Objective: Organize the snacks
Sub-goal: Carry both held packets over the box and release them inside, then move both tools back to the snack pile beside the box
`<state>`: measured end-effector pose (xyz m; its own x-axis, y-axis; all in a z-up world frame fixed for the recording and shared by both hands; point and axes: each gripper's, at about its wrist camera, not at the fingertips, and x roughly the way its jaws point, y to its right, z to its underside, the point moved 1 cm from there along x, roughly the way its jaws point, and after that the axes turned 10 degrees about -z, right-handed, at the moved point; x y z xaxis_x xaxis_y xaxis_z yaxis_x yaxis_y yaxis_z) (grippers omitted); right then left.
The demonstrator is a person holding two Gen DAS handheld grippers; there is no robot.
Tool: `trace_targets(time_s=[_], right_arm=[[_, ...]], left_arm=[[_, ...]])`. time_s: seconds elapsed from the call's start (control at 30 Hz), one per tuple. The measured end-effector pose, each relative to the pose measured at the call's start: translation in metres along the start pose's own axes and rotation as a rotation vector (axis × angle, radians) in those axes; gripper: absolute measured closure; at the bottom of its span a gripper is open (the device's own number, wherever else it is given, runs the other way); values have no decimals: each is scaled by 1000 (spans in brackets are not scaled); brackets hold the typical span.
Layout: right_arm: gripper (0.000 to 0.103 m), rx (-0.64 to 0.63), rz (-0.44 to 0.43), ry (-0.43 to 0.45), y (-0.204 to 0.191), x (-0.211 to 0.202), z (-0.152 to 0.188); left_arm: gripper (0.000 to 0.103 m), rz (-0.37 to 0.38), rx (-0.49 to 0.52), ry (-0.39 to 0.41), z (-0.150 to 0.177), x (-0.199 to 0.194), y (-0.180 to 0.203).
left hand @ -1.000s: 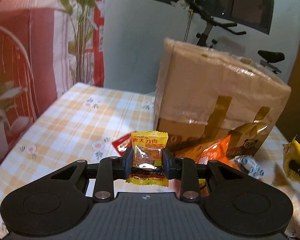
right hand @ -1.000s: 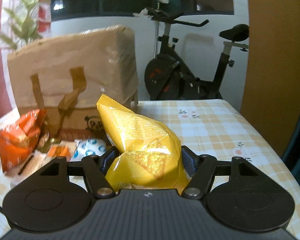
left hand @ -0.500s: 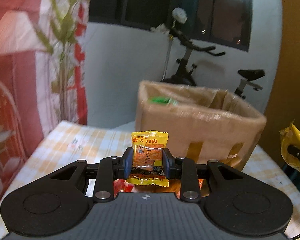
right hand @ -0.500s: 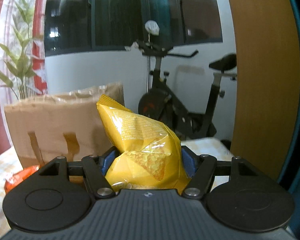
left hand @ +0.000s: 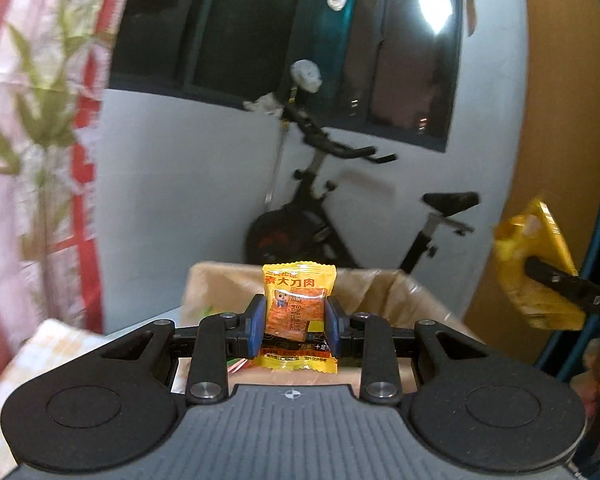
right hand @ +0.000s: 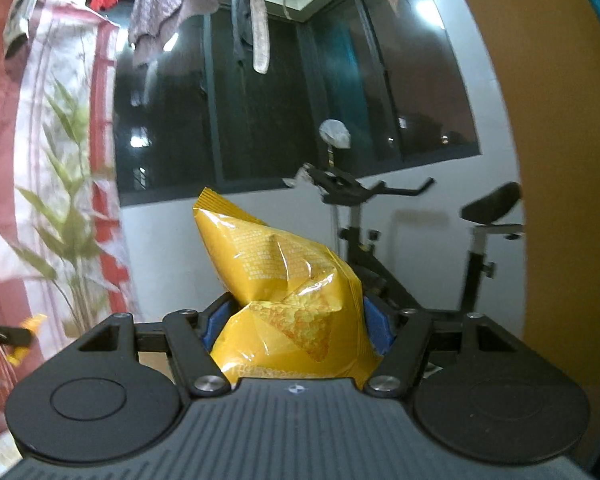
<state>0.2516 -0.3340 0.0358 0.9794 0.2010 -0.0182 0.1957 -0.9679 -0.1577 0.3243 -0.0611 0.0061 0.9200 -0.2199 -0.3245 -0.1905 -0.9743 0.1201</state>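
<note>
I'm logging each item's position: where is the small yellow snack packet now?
Left wrist view, centre: the small yellow snack packet is clamped in the left claw, above the open cardboard box.

The bench [left hand: 40,356] shows only as a blurred strip of checked cloth at the lower left, left of the left tongs [left hand: 296,322]. A brown box [left hand: 384,296] stands on it just ahead of those tongs, open at the top, its near wall hidden behind them.

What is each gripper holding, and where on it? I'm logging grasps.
Left gripper pinches the small yellow snack packet across its middle; right gripper squeezes the yellow chip bag near its lower end.
</note>
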Motion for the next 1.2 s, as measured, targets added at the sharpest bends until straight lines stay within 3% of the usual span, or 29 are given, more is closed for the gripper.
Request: trace_targets(time_s=[0.17,0.4,0.57,0.63,0.7,0.93,1.2], right_arm=[[34,9,-121,-18,-17,39,-9],[34,96,-195,-128,-23,91,2],[34,134,-160,-208,-21,110,19],[34,126,-146,-233,-20,112,26],[33,100,-131,-259,-20,113,31],[18,71,-88,-271,-20,102,39],[18,16,-88,-266,-27,78,41]], left_arm=[[70,37,6,-48,-10,44,14],[70,26,-27,-116,1,81,13],[66,13,-19,-155,10,93,10],[51,7,-31,-157,12,93,6],[48,-7,-37,-161,13,92,3],[44,-39,-53,-171,10,77,-8],[44,-66,10,-159,14,41,-15]])
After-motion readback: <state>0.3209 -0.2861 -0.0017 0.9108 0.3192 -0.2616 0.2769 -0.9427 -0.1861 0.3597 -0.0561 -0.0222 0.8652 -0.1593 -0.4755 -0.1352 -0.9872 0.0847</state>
